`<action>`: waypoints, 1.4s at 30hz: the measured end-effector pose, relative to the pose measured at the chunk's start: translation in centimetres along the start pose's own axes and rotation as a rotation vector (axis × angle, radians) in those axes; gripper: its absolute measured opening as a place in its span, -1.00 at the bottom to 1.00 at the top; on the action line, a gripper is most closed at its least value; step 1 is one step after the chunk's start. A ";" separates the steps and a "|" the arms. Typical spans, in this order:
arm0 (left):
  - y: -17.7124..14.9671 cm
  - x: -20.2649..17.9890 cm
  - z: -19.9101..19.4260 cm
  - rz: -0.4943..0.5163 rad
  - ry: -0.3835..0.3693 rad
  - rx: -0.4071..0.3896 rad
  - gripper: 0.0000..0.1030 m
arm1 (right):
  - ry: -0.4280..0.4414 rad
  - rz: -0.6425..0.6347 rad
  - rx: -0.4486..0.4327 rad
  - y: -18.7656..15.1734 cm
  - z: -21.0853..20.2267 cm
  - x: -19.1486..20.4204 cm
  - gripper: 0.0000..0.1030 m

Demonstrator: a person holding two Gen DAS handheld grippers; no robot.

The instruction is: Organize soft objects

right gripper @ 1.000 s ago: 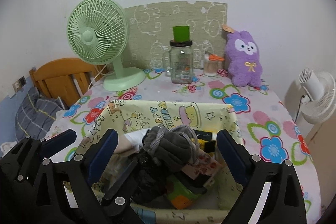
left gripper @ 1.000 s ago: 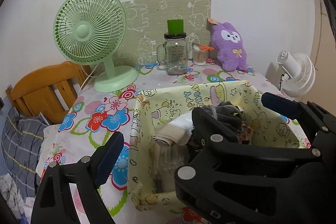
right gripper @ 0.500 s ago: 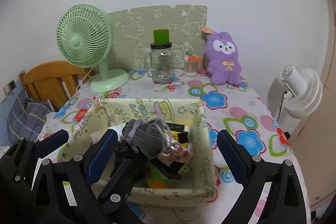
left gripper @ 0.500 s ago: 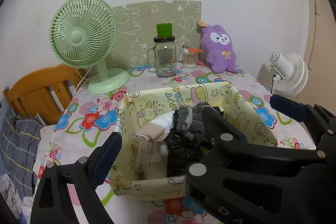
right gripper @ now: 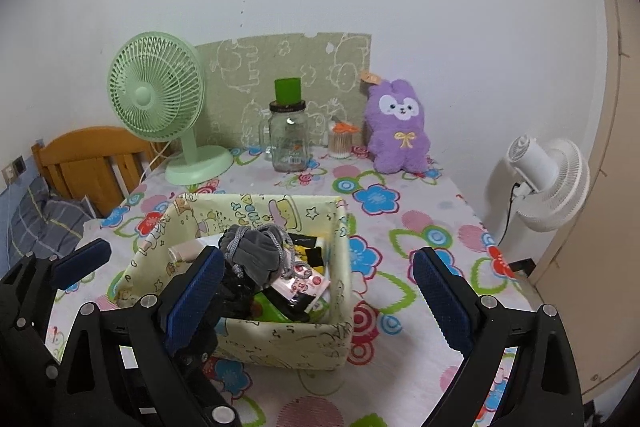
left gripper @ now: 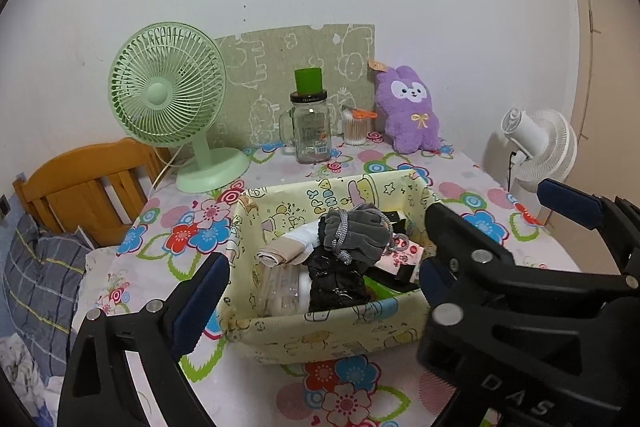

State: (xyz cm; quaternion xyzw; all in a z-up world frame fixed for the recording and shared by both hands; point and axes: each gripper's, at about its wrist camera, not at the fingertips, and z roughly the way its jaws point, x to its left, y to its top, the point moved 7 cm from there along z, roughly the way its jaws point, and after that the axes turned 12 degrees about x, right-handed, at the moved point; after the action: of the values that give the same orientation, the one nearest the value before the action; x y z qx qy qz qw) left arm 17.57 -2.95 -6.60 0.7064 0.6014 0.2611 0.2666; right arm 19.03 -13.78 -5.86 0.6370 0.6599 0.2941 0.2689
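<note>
A pale yellow fabric storage box printed with cartoon animals (left gripper: pixel 320 337) (right gripper: pixel 280 341) sits on the table with the flowered cloth (left gripper: pixel 352 391) (right gripper: pixel 404 227), filled with soft things. On top of the pile lies a grey knitted glove with a grey cord (left gripper: pixel 356 233) (right gripper: pixel 256 253). Beneath and beside it are a crumpled black plastic bag (left gripper: pixel 334 281), a rolled beige cloth (left gripper: pixel 280 253) at the box's left, a small pink-and-white printed packet (left gripper: pixel 402 255) (right gripper: pixel 302 281) and a bit of green (right gripper: pixel 274 309) low in the box.

The left gripper (left gripper: pixel 384 235) is spread wide and holds nothing; its fingers stand either side of the box in its own view, the box lying between and just ahead of them. The right gripper (right gripper: pixel 316 287) is also spread wide and empty, its left finger (right gripper: pixel 196 291) in front of the box's near left corner and its right finger out over bare cloth, so the box lies toward the left of its gap.

Further back on the table stand a light green desk fan (left gripper: pixel 168 95) (right gripper: pixel 154 99), a clear glass jar mug with a green cup on its lid (left gripper: pixel 310 125) (right gripper: pixel 288 133), a small clear tub of cotton swabs (left gripper: pixel 354 129), and a purple plush rabbit (left gripper: pixel 410 111) (right gripper: pixel 398 129) leaning on the wall. A white fan (left gripper: pixel 536 147) (right gripper: pixel 548 179) stands off the table's right side, a wooden chair back (left gripper: pixel 84 183) off its left.
</note>
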 end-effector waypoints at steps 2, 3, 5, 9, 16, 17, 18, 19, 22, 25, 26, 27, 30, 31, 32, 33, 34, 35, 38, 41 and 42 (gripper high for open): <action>-0.1 0.1 -0.7 -0.002 0.007 -0.010 0.89 | -0.015 0.001 -0.007 -0.1 -0.8 -0.2 0.88; -0.2 0.2 -1.0 -0.001 0.010 -0.016 0.90 | -0.018 0.001 -0.009 -0.1 -1.1 -0.3 0.88; -0.4 0.4 -1.8 -0.004 0.015 -0.027 0.93 | -0.020 0.002 -0.015 -0.3 -1.8 -0.4 0.88; -0.6 0.9 -3.3 -0.017 0.027 -0.058 0.96 | -0.013 0.014 -0.027 -0.7 -3.4 -0.6 0.88; -1.2 1.4 -5.9 -0.012 0.044 -0.104 0.99 | -0.022 0.025 -0.057 -1.2 -6.0 -0.9 0.88; -1.3 1.4 -6.3 -0.012 0.044 -0.106 1.00 | -0.021 0.027 -0.062 -1.4 -6.5 -0.9 0.88; -1.5 1.5 -6.6 -0.013 0.042 -0.107 0.99 | -0.021 0.029 -0.063 -1.5 -6.7 -1.0 0.88; -1.6 1.5 -6.9 -0.017 0.039 -0.110 0.99 | -0.020 0.032 -0.065 -1.7 -7.1 -1.1 0.88; -2.2 1.8 -8.1 -0.029 0.040 -0.121 1.00 | -0.028 0.044 -0.071 -2.1 -8.1 -1.5 0.88; -2.6 2.0 -8.9 -0.031 0.056 -0.137 1.00 | -0.032 0.052 -0.079 -2.6 -8.9 -1.7 0.88; -2.7 2.0 -9.2 -0.035 0.060 -0.140 0.99 | -0.034 0.054 -0.084 -2.8 -9.2 -1.8 0.88; -2.8 2.1 -9.3 -0.038 0.061 -0.144 1.00 | -0.034 0.055 -0.086 -2.9 -9.4 -1.9 0.88; -3.2 2.2 -9.6 -0.056 0.054 -0.144 1.00 | -0.035 0.064 -0.092 -3.2 -10.0 -2.1 0.88; -3.4 2.3 -9.8 -0.063 0.049 -0.146 1.00 | -0.034 0.067 -0.096 -3.3 -10.2 -2.2 0.88; -3.5 2.3 -9.9 -0.072 0.045 -0.148 1.00 | -0.033 0.070 -0.099 -3.4 -10.4 -2.2 0.88; -3.6 2.4 -10.0 -0.076 0.044 -0.148 1.00 | -0.033 0.071 -0.101 -3.4 -10.5 -2.3 0.88; -3.6 2.4 -10.1 -0.081 0.042 -0.148 1.00 | -0.035 0.073 -0.105 -3.6 -10.8 -2.4 0.88; -3.6 2.3 -10.1 -0.083 0.040 -0.149 1.00 | -0.033 0.074 -0.109 -3.6 -11.0 -2.4 0.88; -3.7 2.3 -10.4 -0.090 0.037 -0.152 1.00 | -0.032 0.085 -0.115 -3.7 -11.4 -2.7 0.88; -3.9 2.3 -10.6 -0.099 0.026 -0.149 1.00 | -0.027 0.099 -0.118 -3.9 -11.6 -2.9 0.88; -4.0 2.4 -10.7 -0.101 0.025 -0.149 1.00 | -0.023 0.103 -0.116 -4.0 -11.6 -2.9 0.88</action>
State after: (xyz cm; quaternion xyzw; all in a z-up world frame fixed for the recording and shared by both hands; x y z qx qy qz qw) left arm 7.71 0.60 -1.54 0.6502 0.6182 0.3002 0.3239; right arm 7.98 -17.28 -0.94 0.6567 0.6049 0.3380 0.2977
